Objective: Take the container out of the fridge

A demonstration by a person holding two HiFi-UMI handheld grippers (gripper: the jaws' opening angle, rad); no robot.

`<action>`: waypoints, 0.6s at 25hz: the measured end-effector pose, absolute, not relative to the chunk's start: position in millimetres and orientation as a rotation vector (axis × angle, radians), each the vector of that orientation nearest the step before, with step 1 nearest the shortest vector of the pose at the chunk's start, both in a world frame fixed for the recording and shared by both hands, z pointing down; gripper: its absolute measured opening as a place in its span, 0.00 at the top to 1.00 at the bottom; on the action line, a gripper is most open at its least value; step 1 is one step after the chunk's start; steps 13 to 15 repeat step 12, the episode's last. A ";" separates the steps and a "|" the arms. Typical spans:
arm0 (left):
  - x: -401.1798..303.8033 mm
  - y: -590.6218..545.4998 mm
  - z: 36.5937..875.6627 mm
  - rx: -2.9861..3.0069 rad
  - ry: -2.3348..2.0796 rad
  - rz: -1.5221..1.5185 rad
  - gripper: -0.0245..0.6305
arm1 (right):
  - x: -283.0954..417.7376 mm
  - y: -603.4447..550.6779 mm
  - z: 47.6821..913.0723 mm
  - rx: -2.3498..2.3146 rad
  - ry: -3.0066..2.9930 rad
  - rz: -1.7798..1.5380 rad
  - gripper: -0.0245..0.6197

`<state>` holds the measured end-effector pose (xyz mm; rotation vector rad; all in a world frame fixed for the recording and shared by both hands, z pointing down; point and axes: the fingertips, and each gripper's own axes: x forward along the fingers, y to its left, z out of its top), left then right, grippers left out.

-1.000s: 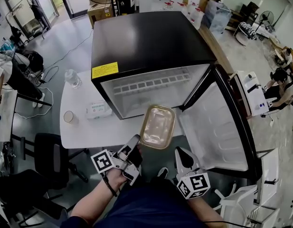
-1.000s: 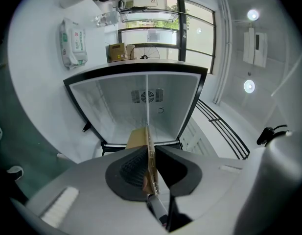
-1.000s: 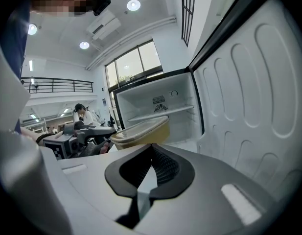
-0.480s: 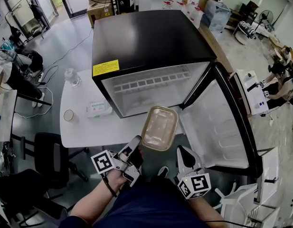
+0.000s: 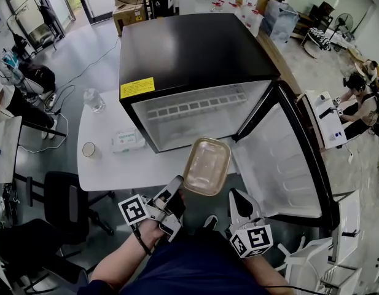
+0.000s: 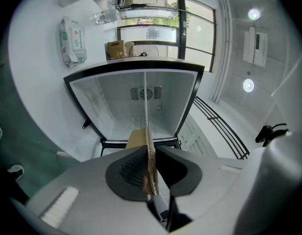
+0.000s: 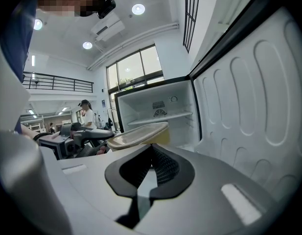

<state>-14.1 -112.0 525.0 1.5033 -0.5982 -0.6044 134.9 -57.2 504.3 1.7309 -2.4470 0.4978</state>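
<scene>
A shallow tan container [image 5: 206,165] with a clear lid hangs in front of the open black fridge [image 5: 195,48], outside its white interior. My left gripper [image 5: 177,188] is shut on the container's near rim. In the left gripper view that rim [image 6: 150,170] runs edge-on between the closed jaws. My right gripper [image 5: 236,196] sits below and right of the container, apart from it, shut and holding nothing. In the right gripper view [image 7: 151,153] the container [image 7: 138,133] shows just beyond the jaws. The fridge shelves look bare.
The fridge door [image 5: 281,165] stands wide open to the right. A white table [image 5: 109,171] under the fridge carries a water bottle [image 5: 94,100], a pack of wipes [image 5: 128,141] and a paper cup [image 5: 89,150]. A black chair [image 5: 66,208] stands at the lower left.
The container has shifted slightly right and away from me compared with one second ago, then stayed still. Both grippers have barely moved.
</scene>
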 end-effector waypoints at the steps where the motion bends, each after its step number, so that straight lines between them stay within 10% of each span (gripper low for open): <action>1: -14.0 -112.0 525.1 1.503 -0.597 -0.605 0.89 | 134.7 -57.4 503.7 1.727 -2.444 0.496 0.95; 15: -15.1 -112.3 524.9 1.500 -0.586 -0.610 0.89 | 132.0 -57.1 506.0 1.741 -2.447 0.504 0.95</action>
